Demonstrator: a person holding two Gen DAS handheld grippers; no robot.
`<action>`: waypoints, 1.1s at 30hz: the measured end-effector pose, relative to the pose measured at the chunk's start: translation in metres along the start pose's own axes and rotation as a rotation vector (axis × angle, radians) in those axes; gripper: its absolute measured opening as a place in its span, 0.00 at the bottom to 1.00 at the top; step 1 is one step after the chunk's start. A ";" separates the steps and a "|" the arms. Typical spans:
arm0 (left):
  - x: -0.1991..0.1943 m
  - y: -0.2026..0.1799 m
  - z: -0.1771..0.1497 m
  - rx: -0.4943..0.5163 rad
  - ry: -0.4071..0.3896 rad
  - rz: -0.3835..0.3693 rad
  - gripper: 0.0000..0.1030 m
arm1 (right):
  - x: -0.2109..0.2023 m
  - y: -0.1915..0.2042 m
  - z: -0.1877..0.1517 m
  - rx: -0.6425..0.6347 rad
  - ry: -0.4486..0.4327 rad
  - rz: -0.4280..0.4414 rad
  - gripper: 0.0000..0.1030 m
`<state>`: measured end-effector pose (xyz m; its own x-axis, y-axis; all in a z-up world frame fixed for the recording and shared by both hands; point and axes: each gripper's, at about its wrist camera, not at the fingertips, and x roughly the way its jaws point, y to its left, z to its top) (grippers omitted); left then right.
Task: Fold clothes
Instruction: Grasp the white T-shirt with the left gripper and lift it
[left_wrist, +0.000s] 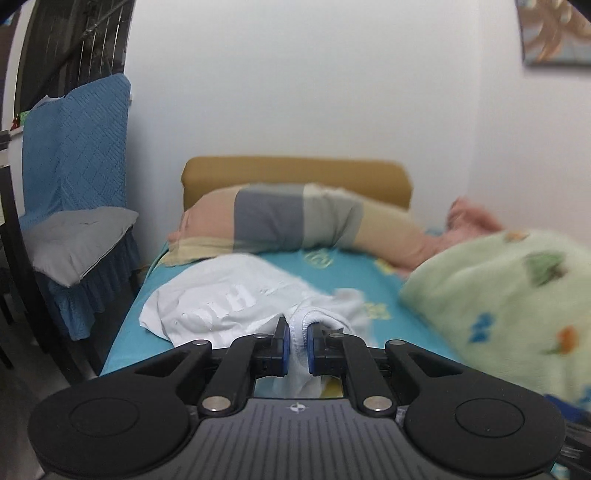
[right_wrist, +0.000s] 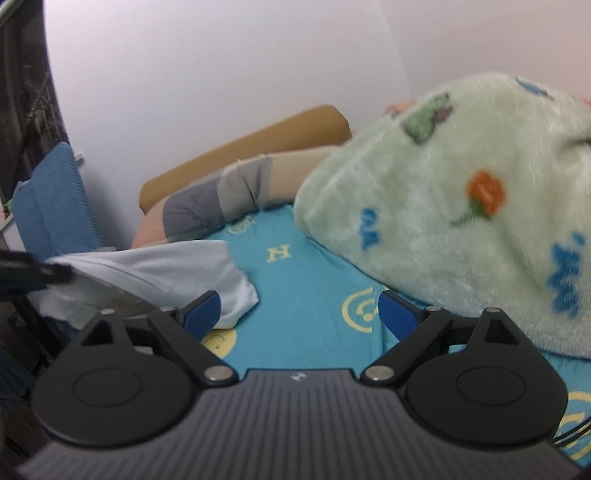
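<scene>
A white garment (left_wrist: 221, 299) with pale lettering lies crumpled on the turquoise bed sheet (left_wrist: 332, 262). My left gripper (left_wrist: 297, 332) is shut on a rolled hem of that garment, with white cloth bunched between its blue pads. In the right wrist view the same white garment (right_wrist: 166, 269) is lifted at its left end by the left gripper (right_wrist: 40, 275), seen as a dark blur. My right gripper (right_wrist: 299, 308) stands open just above the sheet (right_wrist: 306, 280), nothing between its fingers; its left fingertip (right_wrist: 203, 308) is next to the garment's near corner.
A fluffy pale-green blanket (right_wrist: 461, 206) is heaped on the right of the bed. A colour-block pillow (left_wrist: 288, 218) lies against the tan headboard (left_wrist: 295, 173). A chair with a blue cover (left_wrist: 74, 147) and grey cushion stands left of the bed.
</scene>
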<state>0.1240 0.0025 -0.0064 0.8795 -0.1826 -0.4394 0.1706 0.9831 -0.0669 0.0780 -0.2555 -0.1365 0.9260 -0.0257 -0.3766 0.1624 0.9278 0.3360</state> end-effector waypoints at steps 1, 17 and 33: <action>-0.016 0.001 -0.001 -0.003 -0.009 -0.016 0.09 | -0.004 0.001 0.001 -0.006 -0.013 0.005 0.91; -0.130 0.022 -0.028 -0.074 -0.085 -0.195 0.09 | -0.047 0.071 -0.010 -0.088 0.001 0.454 0.91; -0.075 -0.012 -0.054 0.015 0.055 -0.148 0.09 | 0.020 0.025 -0.024 0.258 0.152 0.311 0.91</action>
<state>0.0321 0.0053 -0.0210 0.8187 -0.3240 -0.4741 0.3036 0.9450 -0.1216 0.0924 -0.2238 -0.1557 0.8868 0.3136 -0.3396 -0.0190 0.7589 0.6510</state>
